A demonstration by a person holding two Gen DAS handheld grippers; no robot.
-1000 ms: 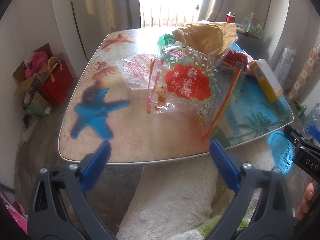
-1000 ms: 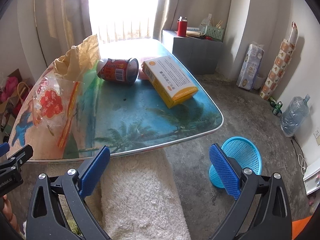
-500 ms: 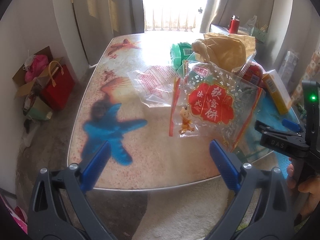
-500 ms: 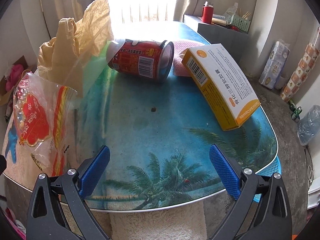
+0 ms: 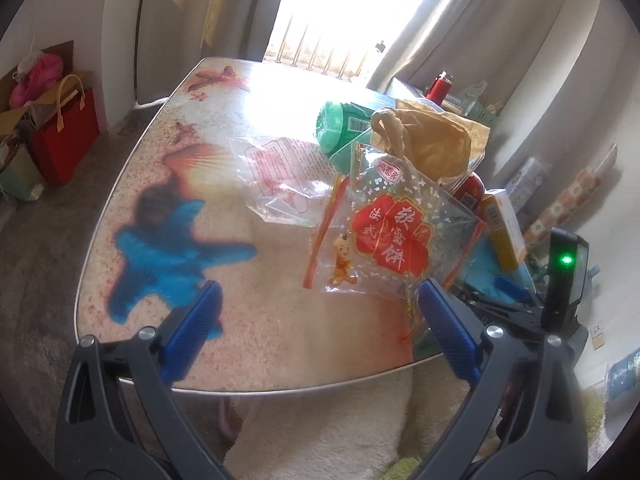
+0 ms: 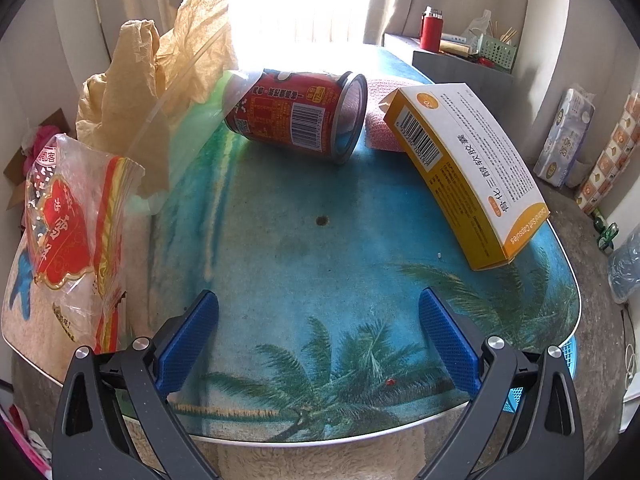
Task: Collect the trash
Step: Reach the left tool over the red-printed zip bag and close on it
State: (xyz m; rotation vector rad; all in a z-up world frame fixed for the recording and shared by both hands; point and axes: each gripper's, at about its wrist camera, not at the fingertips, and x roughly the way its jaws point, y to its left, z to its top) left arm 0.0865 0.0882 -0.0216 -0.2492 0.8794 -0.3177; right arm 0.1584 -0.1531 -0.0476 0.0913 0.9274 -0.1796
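Over a beach-print glass table point(image 6: 304, 240), the left gripper point(image 5: 316, 312) hangs with blue fingers spread wide and empty; a clear cellophane snack bag with a red label point(image 5: 392, 236) stands just past it at one o'clock. The right gripper point(image 6: 318, 328) is likewise wide apart, holding nothing. A red tin can on its side point(image 6: 296, 116) lies at twelve o'clock, a yellow-and-white cardboard box point(image 6: 468, 168) at two, and what looks like a crumpled tan plastic bag point(image 6: 132, 80) at ten.

Red can point(image 6: 298, 114) lies sideways beside yellow box point(image 6: 468, 168) on table point(image 6: 304, 264).
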